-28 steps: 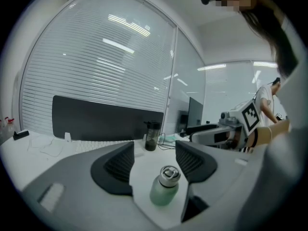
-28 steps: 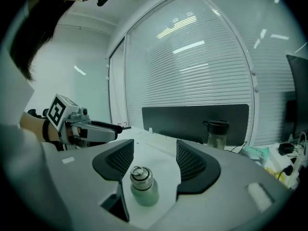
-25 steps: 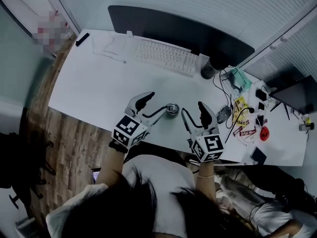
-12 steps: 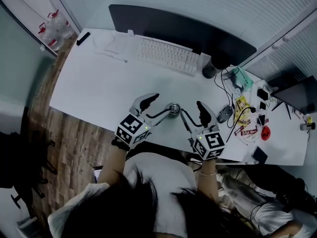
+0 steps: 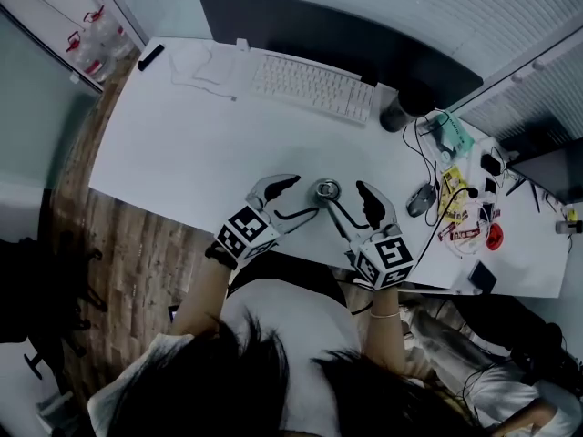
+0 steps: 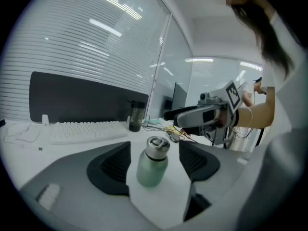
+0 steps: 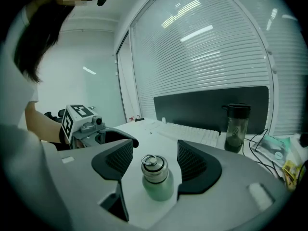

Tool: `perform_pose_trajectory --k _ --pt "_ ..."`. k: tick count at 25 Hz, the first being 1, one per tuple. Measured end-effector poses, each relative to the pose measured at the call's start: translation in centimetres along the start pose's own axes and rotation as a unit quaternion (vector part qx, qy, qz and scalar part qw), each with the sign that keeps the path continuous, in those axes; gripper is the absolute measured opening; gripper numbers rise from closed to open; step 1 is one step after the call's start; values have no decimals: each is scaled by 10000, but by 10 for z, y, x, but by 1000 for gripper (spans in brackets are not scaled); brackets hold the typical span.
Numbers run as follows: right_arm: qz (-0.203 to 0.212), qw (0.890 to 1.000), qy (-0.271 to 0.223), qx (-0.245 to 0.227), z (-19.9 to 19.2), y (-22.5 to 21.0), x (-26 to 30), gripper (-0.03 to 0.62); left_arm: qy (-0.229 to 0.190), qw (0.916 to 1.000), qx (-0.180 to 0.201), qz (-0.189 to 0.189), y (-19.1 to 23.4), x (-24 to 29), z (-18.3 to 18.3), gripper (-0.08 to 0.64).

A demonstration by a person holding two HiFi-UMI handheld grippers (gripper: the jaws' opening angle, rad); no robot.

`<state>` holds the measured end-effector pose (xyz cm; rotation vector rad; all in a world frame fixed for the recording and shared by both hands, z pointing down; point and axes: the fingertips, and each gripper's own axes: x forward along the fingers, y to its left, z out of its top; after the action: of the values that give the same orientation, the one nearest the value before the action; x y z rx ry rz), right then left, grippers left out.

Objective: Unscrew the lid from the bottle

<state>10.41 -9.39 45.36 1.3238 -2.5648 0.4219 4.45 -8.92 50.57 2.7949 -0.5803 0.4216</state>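
A small green bottle (image 5: 325,190) with a silver ring-topped lid stands upright on the white desk (image 5: 182,153), near its front edge. My left gripper (image 5: 297,198) comes at it from the left. In the left gripper view the bottle (image 6: 153,163) stands between the left gripper's (image 6: 155,164) jaws, which are opening, and neither pad touches it. My right gripper (image 5: 348,204) reaches in from the right. Its jaws are open, and in the right gripper view the bottle (image 7: 157,179) and lid (image 7: 153,167) stand in the gap of the right gripper (image 7: 153,165), untouched.
A white keyboard (image 5: 314,88) lies at the back before a dark panel (image 5: 337,48). A dark tumbler (image 5: 398,114) stands right of it. A mouse (image 5: 422,199), cables and small packets (image 5: 465,221) crowd the desk's right end. Wooden floor (image 5: 118,244) lies below the front edge.
Both grippers have closed in on the bottle from either side, so it now stands between each pair of jaws. The left jaws look wider apart.
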Motion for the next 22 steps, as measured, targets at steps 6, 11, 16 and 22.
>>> perform_pose_trajectory --k 6,11,16,22 --pt "161 9996 224 -64 -20 5 14 262 268 9994 40 -231 -2 18 -33 352" --pt "238 9990 373 -92 -32 5 26 262 375 9981 129 -480 0 34 -46 378" --pt "260 9984 484 -110 -41 3 32 262 473 9960 186 -739 -2 53 -62 426" --pt "380 9980 500 -113 -48 6 41 262 526 9939 276 -932 -3 69 -68 437"
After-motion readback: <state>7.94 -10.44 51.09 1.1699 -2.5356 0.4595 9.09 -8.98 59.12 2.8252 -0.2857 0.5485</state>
